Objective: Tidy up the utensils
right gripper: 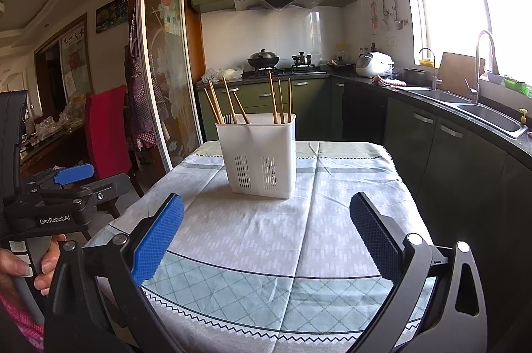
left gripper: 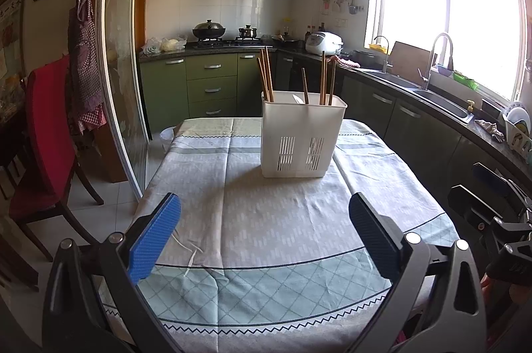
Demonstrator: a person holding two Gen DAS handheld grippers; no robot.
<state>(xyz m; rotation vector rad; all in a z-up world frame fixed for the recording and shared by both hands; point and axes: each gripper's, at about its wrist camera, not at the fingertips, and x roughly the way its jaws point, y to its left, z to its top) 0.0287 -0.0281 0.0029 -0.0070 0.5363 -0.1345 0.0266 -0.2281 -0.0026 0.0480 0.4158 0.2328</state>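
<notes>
A white slotted utensil holder [left gripper: 301, 140] stands upright on the table past its middle; it also shows in the right wrist view [right gripper: 257, 153]. Several wooden chopsticks [left gripper: 266, 77] stand in it, seen too in the right wrist view [right gripper: 276, 98], with a spoon tip [left gripper: 297, 99] among them. My left gripper [left gripper: 264, 220] is open and empty above the table's near part. My right gripper [right gripper: 266, 220] is open and empty, also short of the holder. The right gripper's body shows at the left view's right edge [left gripper: 492, 213]; the left gripper's body shows at the right view's left edge [right gripper: 63, 196].
The table wears a grey-green patterned cloth [left gripper: 266, 220]. A red-covered chair [left gripper: 46, 133] stands left of the table by a glass sliding door [left gripper: 123, 70]. Green cabinets, a stove [left gripper: 226, 40] and a sink counter [left gripper: 432, 96] run behind and to the right.
</notes>
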